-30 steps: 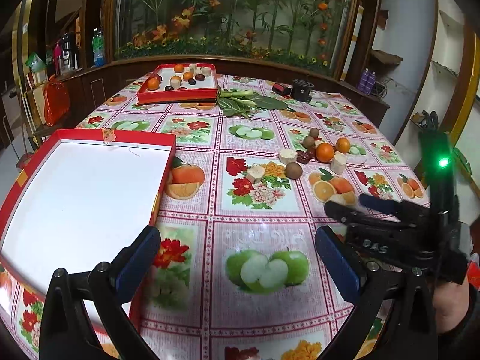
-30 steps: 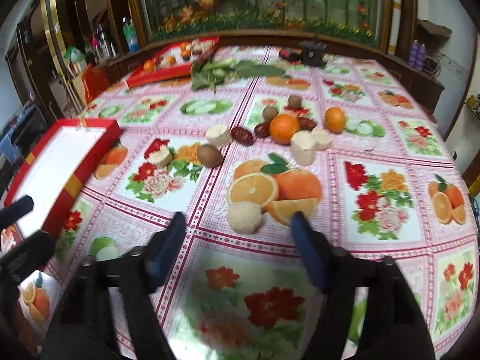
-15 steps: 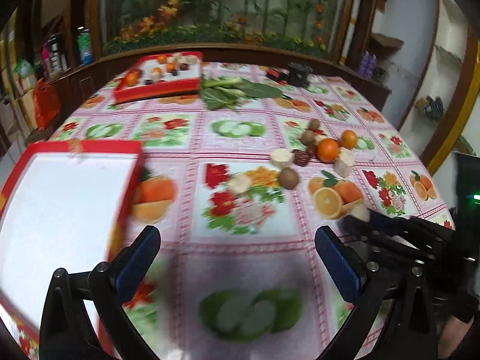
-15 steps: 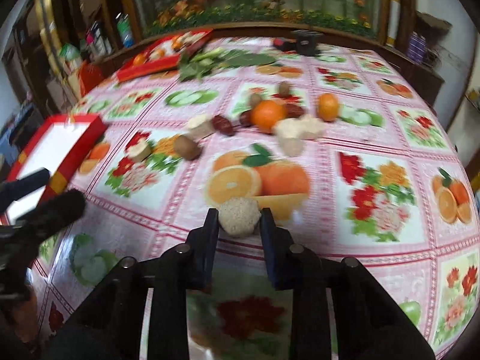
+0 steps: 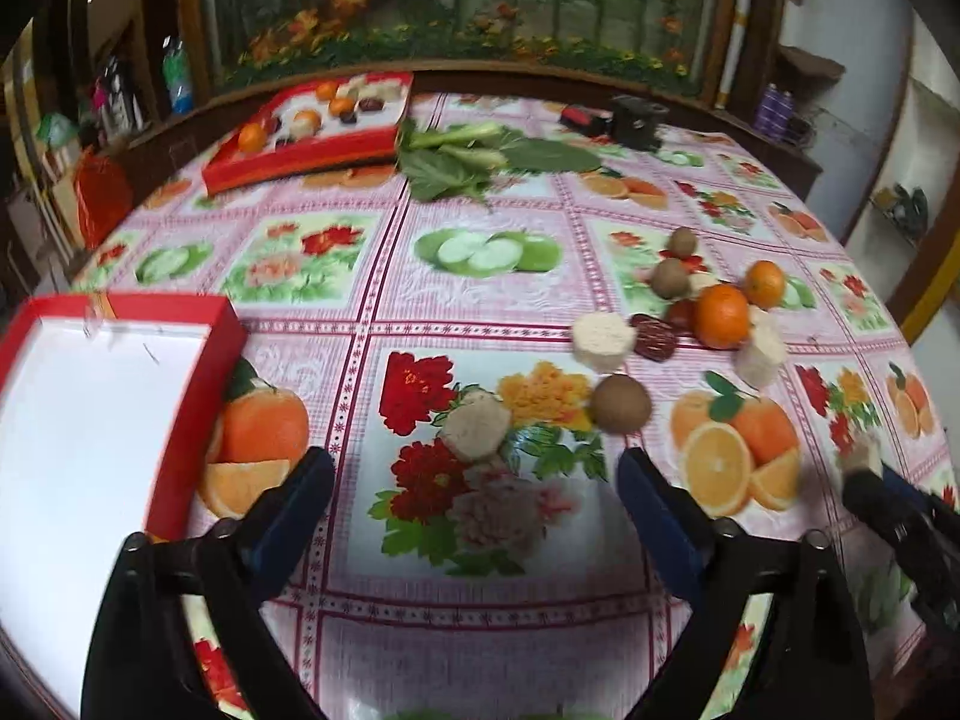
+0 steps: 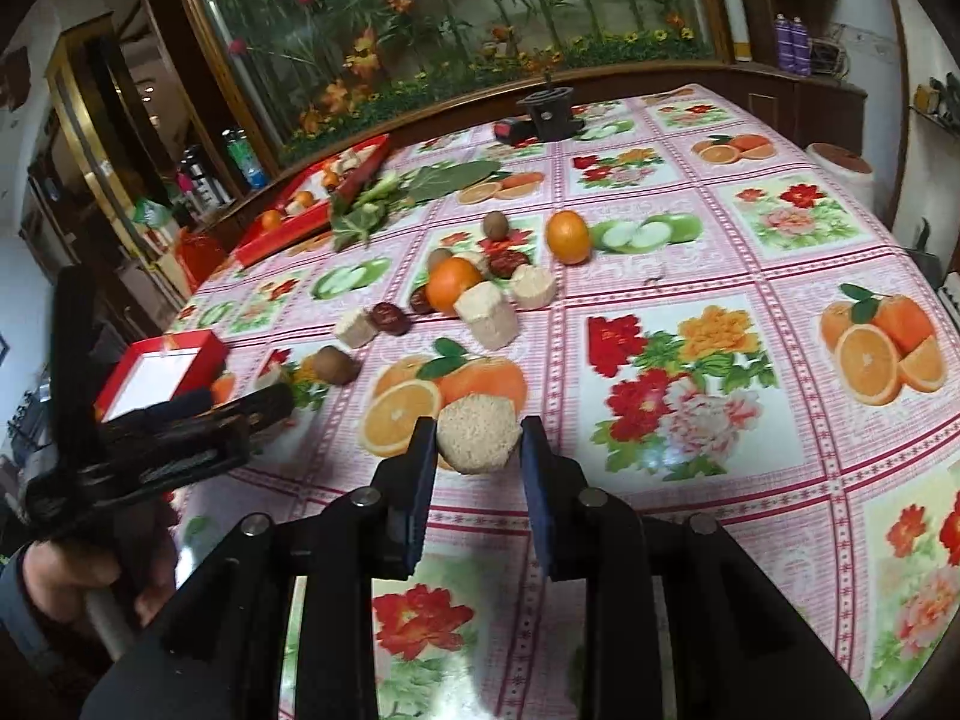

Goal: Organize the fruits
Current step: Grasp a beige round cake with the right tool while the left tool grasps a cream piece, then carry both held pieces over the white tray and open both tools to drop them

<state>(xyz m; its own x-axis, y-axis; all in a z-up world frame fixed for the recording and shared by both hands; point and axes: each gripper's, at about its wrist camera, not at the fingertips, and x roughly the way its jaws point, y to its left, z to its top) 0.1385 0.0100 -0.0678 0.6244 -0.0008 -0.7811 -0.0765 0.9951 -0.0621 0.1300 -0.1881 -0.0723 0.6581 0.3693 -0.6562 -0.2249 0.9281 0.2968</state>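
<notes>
Left wrist view: my left tongs gape wide and empty above the counter, right of the red box, whose near end is cut off. Right wrist view: my right tongs clamp a beige cake, lifted off the counter, its underside hidden.

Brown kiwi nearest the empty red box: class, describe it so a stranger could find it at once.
Start at the empty red box, then cross the flowered tablecloth toward the fruit pile. The kiwi lies alone at its near edge, round, brown and fuzzy beside pale cut blocks.
</notes>
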